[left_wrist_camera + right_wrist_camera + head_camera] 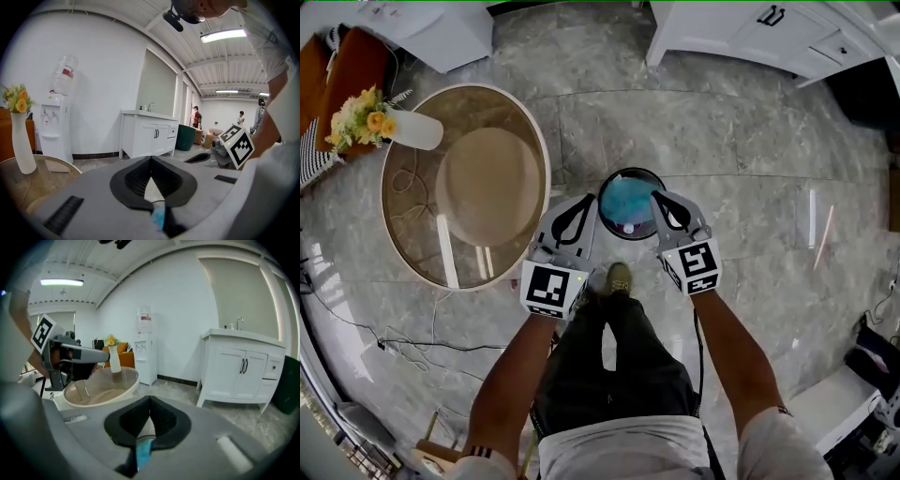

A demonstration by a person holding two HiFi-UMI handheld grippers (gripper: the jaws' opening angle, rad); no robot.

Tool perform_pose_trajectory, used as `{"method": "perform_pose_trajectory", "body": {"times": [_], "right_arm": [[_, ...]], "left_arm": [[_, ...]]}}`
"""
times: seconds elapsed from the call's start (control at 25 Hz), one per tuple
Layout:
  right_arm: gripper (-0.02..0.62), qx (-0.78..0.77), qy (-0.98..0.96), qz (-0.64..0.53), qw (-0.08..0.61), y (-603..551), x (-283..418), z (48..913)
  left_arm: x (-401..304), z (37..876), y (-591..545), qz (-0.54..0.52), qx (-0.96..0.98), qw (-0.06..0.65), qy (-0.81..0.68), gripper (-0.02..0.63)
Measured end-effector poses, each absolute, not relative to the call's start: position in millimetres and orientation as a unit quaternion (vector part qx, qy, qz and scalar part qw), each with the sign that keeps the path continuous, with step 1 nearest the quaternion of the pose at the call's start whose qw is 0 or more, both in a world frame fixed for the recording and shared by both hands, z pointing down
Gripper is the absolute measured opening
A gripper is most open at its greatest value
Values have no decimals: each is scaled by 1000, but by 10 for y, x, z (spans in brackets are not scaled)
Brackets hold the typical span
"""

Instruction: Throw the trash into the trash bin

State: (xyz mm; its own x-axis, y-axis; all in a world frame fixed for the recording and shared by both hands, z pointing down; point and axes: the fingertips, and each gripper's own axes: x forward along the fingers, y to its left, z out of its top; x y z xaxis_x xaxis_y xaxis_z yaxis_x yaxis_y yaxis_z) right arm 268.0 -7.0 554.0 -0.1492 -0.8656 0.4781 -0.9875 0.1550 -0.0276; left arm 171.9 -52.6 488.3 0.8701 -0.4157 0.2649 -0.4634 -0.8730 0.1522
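Note:
The trash bin (630, 204) is a round black bin with a blue liner, standing on the marble floor just ahead of my feet. A small pale scrap (627, 228) lies inside it. My left gripper (592, 199) hangs over the bin's left rim and my right gripper (657, 195) over its right rim. In the left gripper view the left gripper (151, 158) has its jaws together with nothing between them. The right gripper (150, 398) stands the same way. Blue liner shows through the gap behind each pair of pads.
A round glass table (412, 253) stands to the left with a white vase of yellow flowers (403, 128) on it. White cabinets (769, 33) line the far wall, a water dispenser (56, 126) stands beside them, and cables (403, 337) trail over the floor at lower left.

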Motion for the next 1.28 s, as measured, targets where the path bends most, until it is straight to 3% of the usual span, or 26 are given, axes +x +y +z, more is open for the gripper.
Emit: {"method": "perform_pose_trajectory", "body": {"times": [0.48,1.28], "right_arm": [[2,597,-795,76,72,-272,2077,3395],[0,550,-834,-5,-37,218,1453,1332]], "left_arm": [[1529,3205,-466,64,969,57,-231,0],[1059,1315,47,-8,974,-4,-227,0]]}}
